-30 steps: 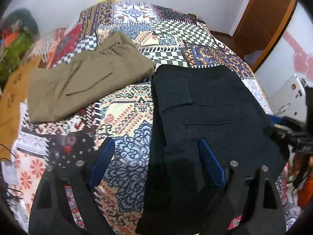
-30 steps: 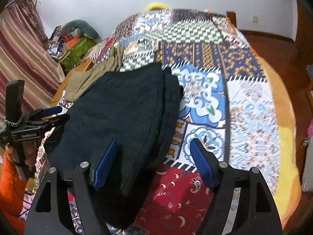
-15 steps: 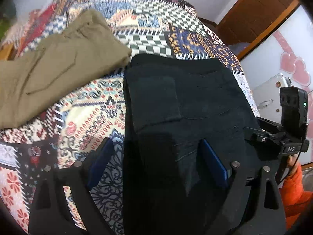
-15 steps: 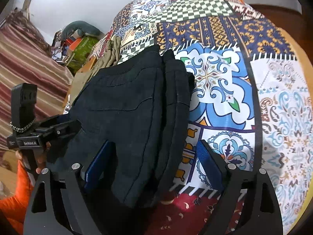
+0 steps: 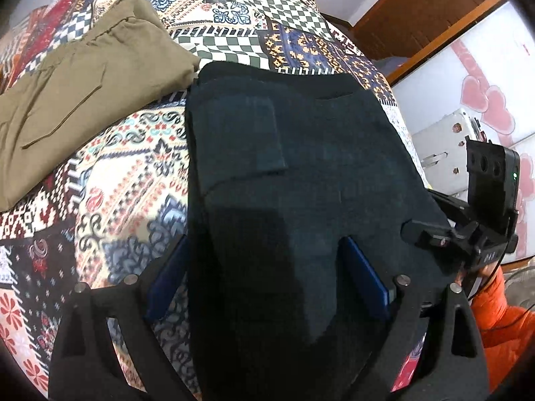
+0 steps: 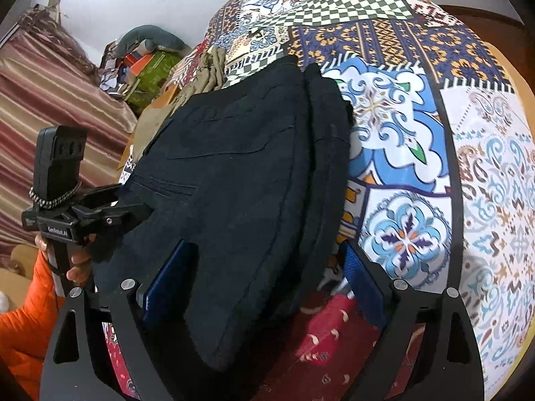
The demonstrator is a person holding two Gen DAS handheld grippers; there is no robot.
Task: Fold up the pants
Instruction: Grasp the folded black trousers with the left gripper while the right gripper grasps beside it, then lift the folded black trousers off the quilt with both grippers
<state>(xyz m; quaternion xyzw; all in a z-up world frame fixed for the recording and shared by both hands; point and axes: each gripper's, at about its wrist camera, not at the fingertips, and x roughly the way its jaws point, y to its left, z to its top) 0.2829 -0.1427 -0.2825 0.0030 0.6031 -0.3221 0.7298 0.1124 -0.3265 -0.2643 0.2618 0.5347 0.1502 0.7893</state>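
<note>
Folded black pants (image 5: 301, 167) lie on the patchwork quilt (image 5: 133, 167), with a pocket flap facing up. My left gripper (image 5: 264, 247) stands open over their near left edge, the cloth lying between and under its blue pads (image 5: 364, 277). In the right wrist view the same black pants (image 6: 234, 167) show stacked folded edges on their right side. My right gripper (image 6: 265, 245) straddles the near right corner; its jaws are opening, with cloth between them and no pad pressing on it. A second pair, khaki pants (image 5: 83, 83), lies folded to the left.
The quilt (image 6: 418, 200) runs on far and to the right. A wooden door (image 5: 418, 16) and a white appliance (image 5: 444, 153) stand beyond the bed's right side. Striped curtain (image 6: 50, 107) and clutter (image 6: 143, 63) stand on the left. Orange sleeves (image 6: 23, 334) hold the grippers.
Both grippers have tipped downward and come closer over the black pants, which now fill more of each view. The right gripper's fingers have spread wider.
</note>
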